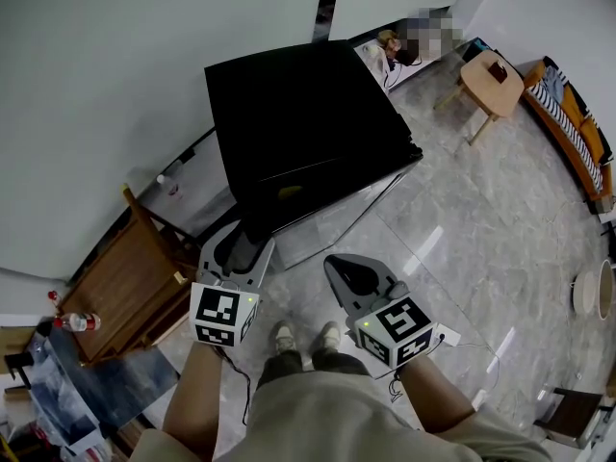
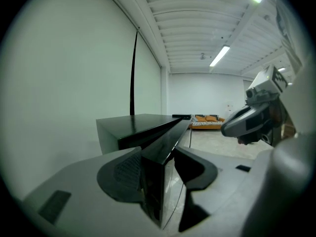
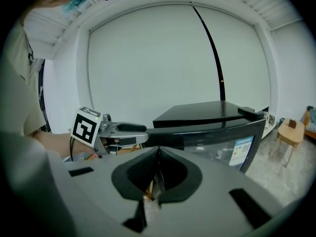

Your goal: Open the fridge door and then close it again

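At floor level ahead of the person's feet, the low black fridge [image 1: 298,114] stands by the white wall [image 1: 106,85], its door [image 2: 159,177] ajar, with a wedge gap to the cabinet. The door's free edge sits between the left gripper's [image 1: 241,242] spread jaws, against one pad with the other clear, so it is not clamped. The right gripper [image 1: 337,266] is pressed together and empty, just beside. Step in hand reads as the door swing: keep the edge deep between the jaws, follow the hinge arc, no twisting.
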Action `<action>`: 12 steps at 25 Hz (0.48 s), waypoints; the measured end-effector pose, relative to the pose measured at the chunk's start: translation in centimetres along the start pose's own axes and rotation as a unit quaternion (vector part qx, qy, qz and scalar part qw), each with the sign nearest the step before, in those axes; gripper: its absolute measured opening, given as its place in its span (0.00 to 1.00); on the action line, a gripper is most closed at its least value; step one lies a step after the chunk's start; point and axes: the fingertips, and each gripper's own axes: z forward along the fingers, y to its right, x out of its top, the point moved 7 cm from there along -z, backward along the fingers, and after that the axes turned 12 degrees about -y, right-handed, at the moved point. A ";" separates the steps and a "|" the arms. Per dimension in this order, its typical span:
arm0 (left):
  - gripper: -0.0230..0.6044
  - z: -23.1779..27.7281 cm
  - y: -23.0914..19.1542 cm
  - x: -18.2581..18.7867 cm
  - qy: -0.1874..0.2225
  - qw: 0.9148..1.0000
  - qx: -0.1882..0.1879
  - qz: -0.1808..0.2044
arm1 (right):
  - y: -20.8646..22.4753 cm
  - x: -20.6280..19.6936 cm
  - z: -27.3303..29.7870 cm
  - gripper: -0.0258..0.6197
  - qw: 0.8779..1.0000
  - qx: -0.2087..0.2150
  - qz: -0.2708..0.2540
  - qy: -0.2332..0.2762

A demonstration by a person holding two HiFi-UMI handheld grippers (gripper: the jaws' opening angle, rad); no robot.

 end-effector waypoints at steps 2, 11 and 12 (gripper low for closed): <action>0.37 -0.3 0.3 -0.1 -0.005 1.000 -0.002 0.007 | -0.3 -0.4 -0.5 0.04 1.000 -0.003 0.000 0.003; 0.34 -1.9 2.6 -0.9 -0.008 1.000 -0.003 0.007 | -1.3 -2.9 -3.4 0.04 1.000 -0.013 0.017 0.005; 0.34 -2.2 3.0 -1.0 -0.010 1.000 -0.005 0.008 | -1.4 -3.1 -3.7 0.04 1.000 -0.014 0.018 0.006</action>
